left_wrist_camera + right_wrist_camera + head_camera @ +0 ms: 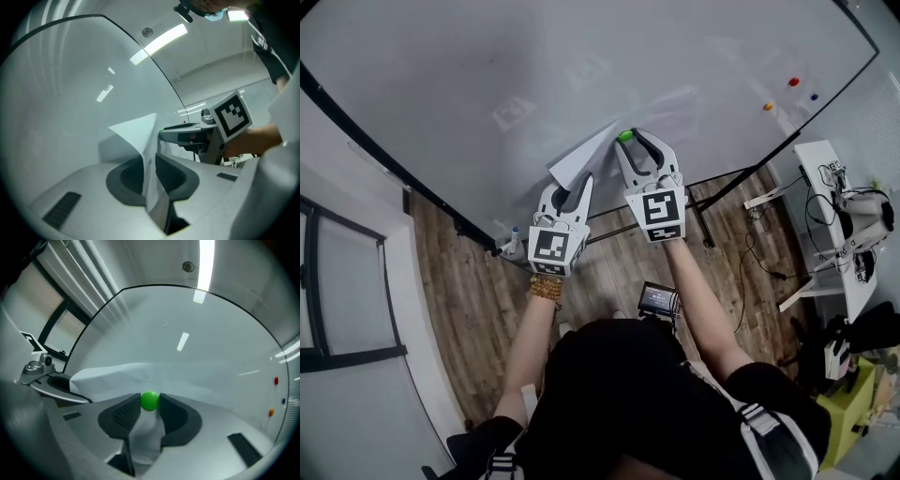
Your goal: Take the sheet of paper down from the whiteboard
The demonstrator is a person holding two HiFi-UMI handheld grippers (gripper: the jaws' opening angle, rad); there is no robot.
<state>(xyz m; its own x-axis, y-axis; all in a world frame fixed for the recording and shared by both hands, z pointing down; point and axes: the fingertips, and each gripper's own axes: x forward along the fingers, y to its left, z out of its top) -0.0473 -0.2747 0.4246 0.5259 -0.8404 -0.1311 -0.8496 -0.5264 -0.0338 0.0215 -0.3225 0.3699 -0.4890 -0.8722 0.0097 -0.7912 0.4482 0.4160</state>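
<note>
Green magnet between fingers, against paper.

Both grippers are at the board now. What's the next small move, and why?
Probably pull the right gripper straight back off the whiteboard, taking the green magnet with it. Its jaws sit on the magnet, which seems to be all that pins the sheet. The left gripper is clamped on the sheet's edge, so it shouldn't drop.

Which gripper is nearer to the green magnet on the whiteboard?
Right. The right gripper grips the green magnet between its jaws; the left gripper is apart from it, down-left in the head view, pinching the sheet of paper.
</note>
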